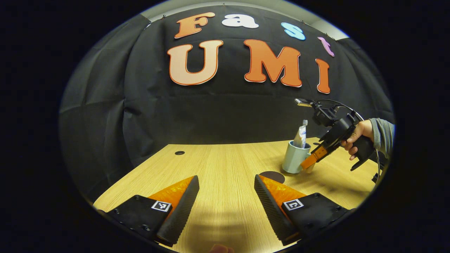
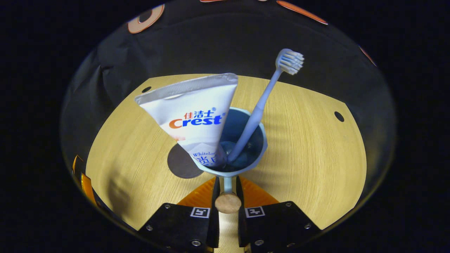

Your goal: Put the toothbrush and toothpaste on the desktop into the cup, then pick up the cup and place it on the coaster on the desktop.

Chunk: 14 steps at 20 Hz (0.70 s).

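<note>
The right claw [image 2: 227, 191] is closed on the handle [image 2: 227, 183] of the pale blue cup [image 2: 258, 147], both fingers pressing it from the two sides; inside the cup the toothpaste [image 2: 192, 114] leans one way and the toothbrush [image 2: 262, 105] the other, its bristles up. The cup is above the wooden worktop [image 2: 309, 147] just beside the dark round coaster [image 2: 181, 163]; I cannot tell if it touches the wood. The left claw [image 1: 226, 196] is open over bare worktop, well apart from the cup, holding nothing.

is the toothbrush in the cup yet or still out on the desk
In. The toothbrush stands handle-down inside the cup, bristles up, leaning beside the toothpaste.
</note>
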Tool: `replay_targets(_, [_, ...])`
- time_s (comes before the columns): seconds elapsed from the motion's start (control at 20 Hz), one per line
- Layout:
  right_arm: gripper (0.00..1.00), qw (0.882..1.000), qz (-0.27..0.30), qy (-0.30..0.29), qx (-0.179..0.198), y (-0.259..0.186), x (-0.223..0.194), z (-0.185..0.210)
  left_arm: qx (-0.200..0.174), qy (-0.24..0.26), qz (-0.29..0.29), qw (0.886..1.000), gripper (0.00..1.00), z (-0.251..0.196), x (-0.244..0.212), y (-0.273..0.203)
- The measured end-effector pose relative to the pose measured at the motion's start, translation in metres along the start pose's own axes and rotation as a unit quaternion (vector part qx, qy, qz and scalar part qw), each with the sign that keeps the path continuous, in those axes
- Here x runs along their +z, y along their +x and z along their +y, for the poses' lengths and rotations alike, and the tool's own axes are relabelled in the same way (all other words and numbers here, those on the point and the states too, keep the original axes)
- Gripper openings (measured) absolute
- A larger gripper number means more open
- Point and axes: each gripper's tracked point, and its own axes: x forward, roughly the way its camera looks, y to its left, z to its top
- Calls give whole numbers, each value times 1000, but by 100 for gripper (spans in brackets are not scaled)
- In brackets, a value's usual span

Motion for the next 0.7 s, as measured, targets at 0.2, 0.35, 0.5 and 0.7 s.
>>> replay_targets(0.2, [22,1000,-4,-29,10,0,3,-1,6,-6,4,1000,100,7,-6,-9])
replay_targets(0.35, [22,999,0,-45,15,0,4,-2,11,-10,6,1000,99,14,-11,-12])
replay_targets(0.5, [22,998,4,-53,23,0,3,-1,13,-16,8,1000,99,18,-17,-18])
replay_targets(0.7, [22,997,14,-68,20,-1,5,-3,19,-27,14,999,100,25,-24,-21])
